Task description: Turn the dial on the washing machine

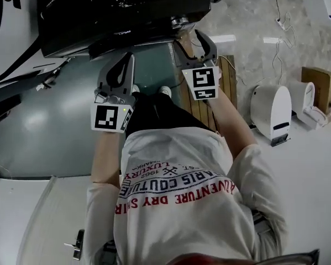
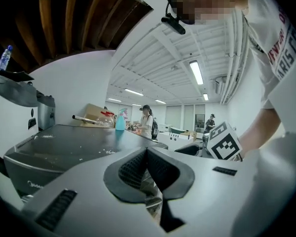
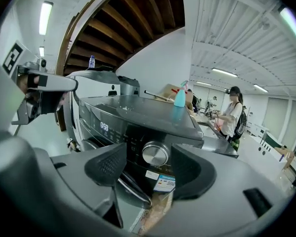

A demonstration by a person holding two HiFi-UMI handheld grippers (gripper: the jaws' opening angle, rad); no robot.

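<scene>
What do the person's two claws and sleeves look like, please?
The left claw and right claw are light grey with dark ribbed pads; each carries a white cube with black square markers. The person's shirt is white with red and blue lettering.

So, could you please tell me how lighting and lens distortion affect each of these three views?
Head view: the washing machine is an underexposed dark mass, with lamp glare on the floor. Right gripper view: strong fisheye bending, yet the dial is sharp and catches a highlight. Left gripper view: same bending, with the ceiling lamp bright but not blown out.
</scene>
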